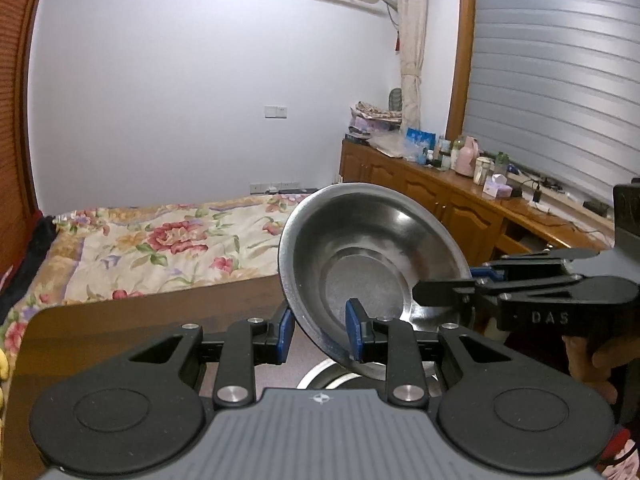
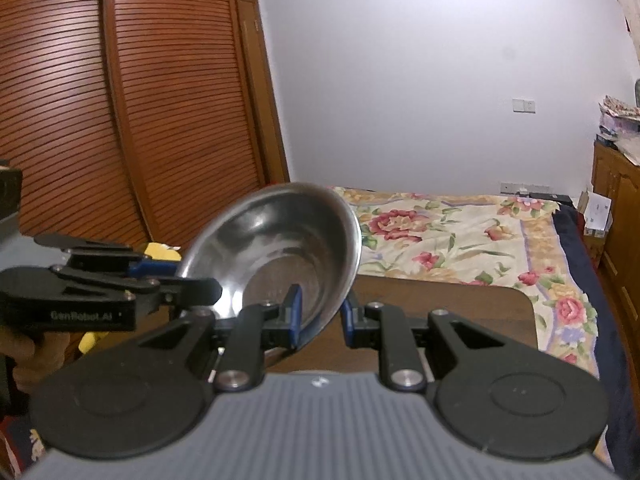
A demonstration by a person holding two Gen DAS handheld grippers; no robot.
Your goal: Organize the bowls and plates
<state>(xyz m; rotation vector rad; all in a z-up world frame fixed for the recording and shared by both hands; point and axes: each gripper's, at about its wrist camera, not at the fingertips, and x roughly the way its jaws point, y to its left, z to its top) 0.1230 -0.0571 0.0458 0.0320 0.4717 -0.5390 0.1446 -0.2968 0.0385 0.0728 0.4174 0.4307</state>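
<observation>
A shiny steel bowl [image 1: 368,264] hangs tilted in the air above the brown table [image 1: 120,320], held by its rim from two sides. My left gripper [image 1: 320,330] is shut on the bowl's near-left rim, one blue pad inside and one outside. My right gripper [image 1: 440,292] comes in from the right and clamps the opposite rim. In the right wrist view the same bowl [image 2: 280,248] leans left, with my right gripper [image 2: 322,316] shut on its near-right rim and my left gripper [image 2: 192,288] gripping its left edge.
A second steel dish [image 1: 332,372] lies on the table under the held bowl. Beyond the table is a bed with a floral cover [image 1: 160,240]. A cluttered wooden sideboard [image 1: 460,200] runs along the right; louvred wardrobe doors [image 2: 120,120] stand on the left. A hand [image 1: 592,360] holds the right gripper.
</observation>
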